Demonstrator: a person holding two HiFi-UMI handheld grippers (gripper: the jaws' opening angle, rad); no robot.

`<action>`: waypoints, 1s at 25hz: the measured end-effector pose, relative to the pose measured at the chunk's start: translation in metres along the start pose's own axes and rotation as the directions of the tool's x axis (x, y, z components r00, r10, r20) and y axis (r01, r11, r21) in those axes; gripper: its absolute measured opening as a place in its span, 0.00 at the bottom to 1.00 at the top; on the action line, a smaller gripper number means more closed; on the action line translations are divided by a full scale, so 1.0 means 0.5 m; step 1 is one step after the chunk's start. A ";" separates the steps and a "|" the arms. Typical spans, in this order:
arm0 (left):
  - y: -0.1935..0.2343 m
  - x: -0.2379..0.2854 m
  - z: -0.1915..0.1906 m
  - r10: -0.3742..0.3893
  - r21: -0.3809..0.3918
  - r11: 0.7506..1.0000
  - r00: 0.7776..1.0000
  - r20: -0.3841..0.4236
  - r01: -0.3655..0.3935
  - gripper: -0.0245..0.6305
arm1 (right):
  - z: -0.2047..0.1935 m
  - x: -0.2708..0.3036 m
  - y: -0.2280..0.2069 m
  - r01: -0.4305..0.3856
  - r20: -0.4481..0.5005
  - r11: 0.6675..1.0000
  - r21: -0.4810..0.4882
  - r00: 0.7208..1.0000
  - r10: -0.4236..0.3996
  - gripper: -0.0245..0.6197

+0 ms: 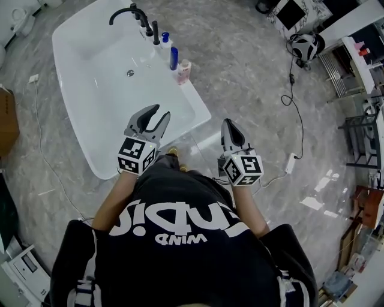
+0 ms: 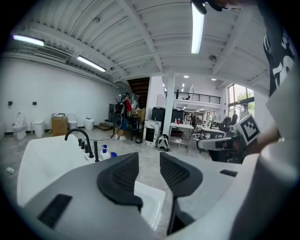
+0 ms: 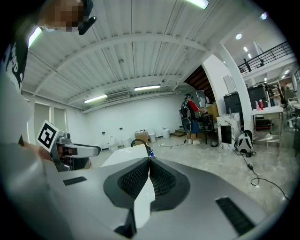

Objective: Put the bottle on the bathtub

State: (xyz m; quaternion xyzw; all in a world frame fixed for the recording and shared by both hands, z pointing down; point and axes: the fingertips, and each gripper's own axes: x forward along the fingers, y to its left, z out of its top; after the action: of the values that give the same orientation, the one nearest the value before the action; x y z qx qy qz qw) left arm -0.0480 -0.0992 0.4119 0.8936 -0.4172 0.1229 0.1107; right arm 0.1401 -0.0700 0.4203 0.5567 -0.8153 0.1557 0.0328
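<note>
Blue bottle (image 1: 174, 58) on bathtub rim (image 1: 201, 105), well apart from left tongs (image 1: 160, 111), right tongs (image 1: 228, 122)

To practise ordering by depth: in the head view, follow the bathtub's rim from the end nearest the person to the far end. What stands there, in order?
pinkish container → blue bottle → white bottle with a blue cap → black tap handles → black faucet spout
</note>
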 end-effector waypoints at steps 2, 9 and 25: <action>-0.003 -0.020 0.001 0.014 -0.001 1.000 1.000 0.017 -0.014 0.23 | -0.003 -0.010 0.003 0.007 0.007 1.000 0.002 1.000 -0.007 0.08; 0.023 -0.062 0.013 0.070 -0.018 0.997 0.996 0.053 -0.069 0.09 | 0.001 0.001 0.029 -0.012 0.032 1.000 0.001 0.999 0.012 0.08; 0.038 -0.046 0.002 0.092 -0.036 0.995 0.995 0.028 -0.091 0.05 | 0.006 0.018 0.028 -0.015 0.030 1.000 -0.002 0.999 0.015 0.08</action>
State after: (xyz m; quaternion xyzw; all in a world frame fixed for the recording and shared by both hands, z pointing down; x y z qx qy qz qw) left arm -0.0770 -0.0949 0.4055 0.8733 -0.4613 0.1071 0.1142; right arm 0.1243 -0.0744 0.4163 0.5527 -0.8201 0.1469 0.0196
